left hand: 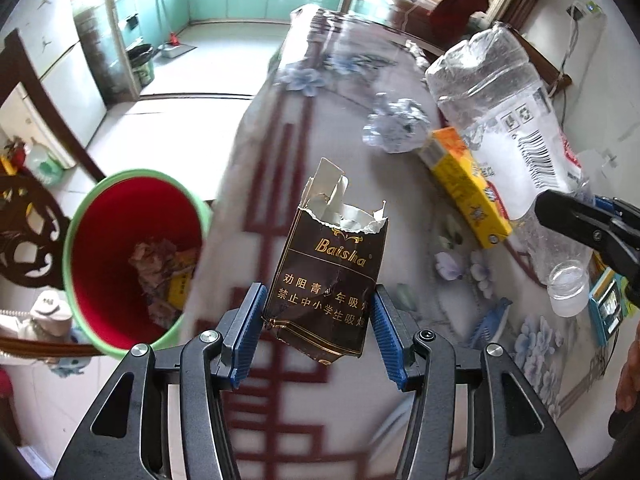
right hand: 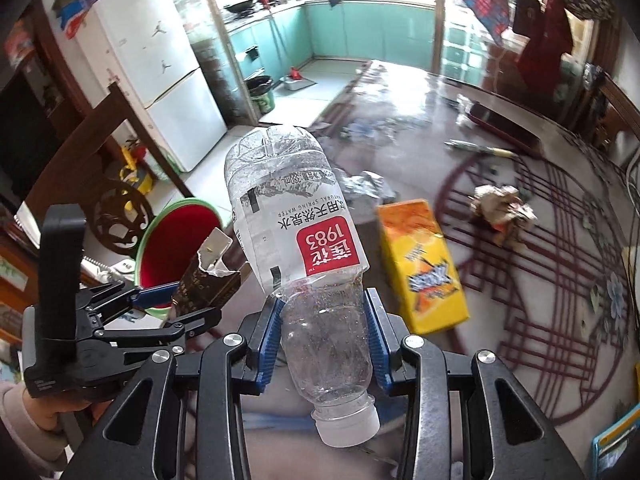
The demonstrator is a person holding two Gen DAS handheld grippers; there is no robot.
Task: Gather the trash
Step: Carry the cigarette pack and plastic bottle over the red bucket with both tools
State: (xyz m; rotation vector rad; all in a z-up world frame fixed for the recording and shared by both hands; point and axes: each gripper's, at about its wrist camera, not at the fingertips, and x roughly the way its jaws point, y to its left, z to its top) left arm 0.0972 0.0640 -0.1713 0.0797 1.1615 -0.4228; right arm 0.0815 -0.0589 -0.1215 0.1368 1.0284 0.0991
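My left gripper [left hand: 318, 312] is shut on a torn dark brown cigarette pack [left hand: 330, 276] and holds it above the table edge, right of the bin. The bin [left hand: 132, 256], red inside with a green rim, stands on the floor at the left with trash in it. My right gripper [right hand: 324, 336] is shut on an empty clear water bottle [right hand: 304, 248], held upside down with its cap toward the camera. The bottle [left hand: 508, 128] also shows at the right of the left wrist view. The left gripper [right hand: 176, 304] with the pack shows at the left of the right wrist view, in front of the bin [right hand: 176, 240].
On the patterned tablecloth [left hand: 304, 128] lie a yellow carton [right hand: 420, 264], crumpled foil [left hand: 396, 124], a crumpled paper wad [right hand: 502, 212], a blue comb [left hand: 488, 320] and a dark red case [right hand: 504, 124]. A dark wooden chair [right hand: 116, 208] stands beside the bin, a fridge [right hand: 160, 80] behind.
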